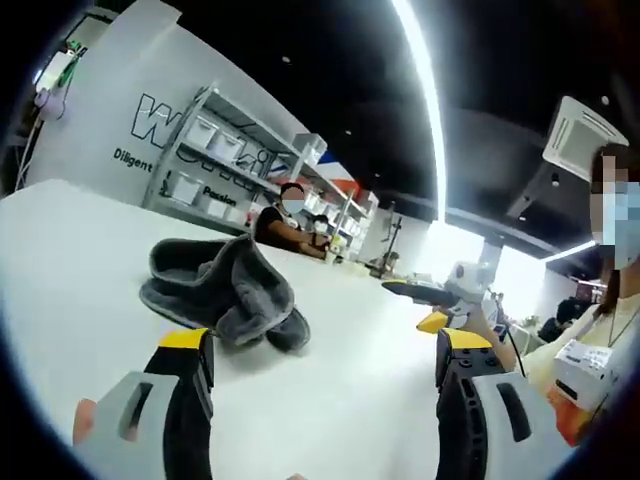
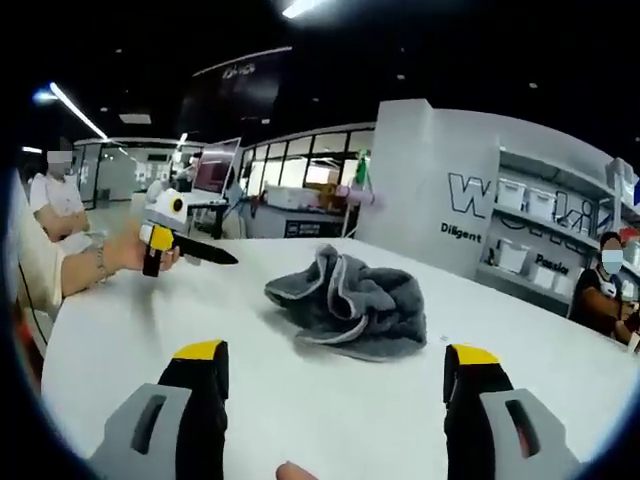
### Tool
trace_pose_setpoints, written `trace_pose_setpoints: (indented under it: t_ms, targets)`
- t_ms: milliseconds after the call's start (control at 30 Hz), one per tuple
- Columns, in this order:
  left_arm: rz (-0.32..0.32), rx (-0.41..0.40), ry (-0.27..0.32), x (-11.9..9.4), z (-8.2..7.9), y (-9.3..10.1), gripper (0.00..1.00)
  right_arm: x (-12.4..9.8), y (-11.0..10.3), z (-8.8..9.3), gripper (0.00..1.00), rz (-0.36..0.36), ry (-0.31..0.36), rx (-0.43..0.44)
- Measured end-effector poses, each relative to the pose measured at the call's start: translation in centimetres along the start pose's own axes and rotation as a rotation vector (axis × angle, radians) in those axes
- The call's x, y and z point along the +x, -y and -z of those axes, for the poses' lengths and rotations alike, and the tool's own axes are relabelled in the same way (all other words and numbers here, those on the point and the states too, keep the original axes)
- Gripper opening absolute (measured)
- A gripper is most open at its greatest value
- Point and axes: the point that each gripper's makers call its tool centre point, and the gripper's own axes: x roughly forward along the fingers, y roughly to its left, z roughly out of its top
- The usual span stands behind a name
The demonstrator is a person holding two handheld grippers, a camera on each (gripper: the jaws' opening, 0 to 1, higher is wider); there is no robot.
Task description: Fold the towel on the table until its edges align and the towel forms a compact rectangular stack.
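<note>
My left gripper (image 1: pixel 325 350) has its two yellow-tipped jaws spread wide apart with nothing between them, low over the white table (image 1: pixel 60 260). My right gripper (image 2: pixel 335 360) is the same: jaws well apart, empty, hovering above the tabletop. Beyond both sets of jaws lies the towel (image 1: pixel 225 290), a grey plush cloth bunched in a loose heap near the middle of the table, touched by neither gripper. In the right gripper view the towel (image 2: pixel 350 300) shows a paler hemmed edge curling through the folds, with one lobe raised at the left and a flatter skirt spreading toward me. I judge it soft, light and floppy: it should sag from any single pinch, drag a little on the table, and carry no risk of breaking. I would look for two neighbouring corners along that pale hem and take one in each gripper, so the cloth can be shaken flat before any fold; the corners themselves are buried in the heap and I cannot pick them out yet. Farther off, a person's hand (image 2: pixel 125 250) holds another gripper at the table's edge, and shelves (image 1: pixel 215 150) line the back wall.
</note>
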Motion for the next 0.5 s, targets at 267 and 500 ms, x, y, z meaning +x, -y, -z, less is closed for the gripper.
trace_pose_setpoints:
  t_ms: [267,500]
  targets:
    - [-0.03,0.041,-0.013,2.3,-3.0,-0.2,0.88,0.2,-0.4,0.0,0.9,-0.013,0.004,0.023]
    - [-0.034,0.051,0.011,5.0,-5.2,-0.5,0.85,0.3,-0.6,-0.1,0.9,-0.024,0.008,0.028]
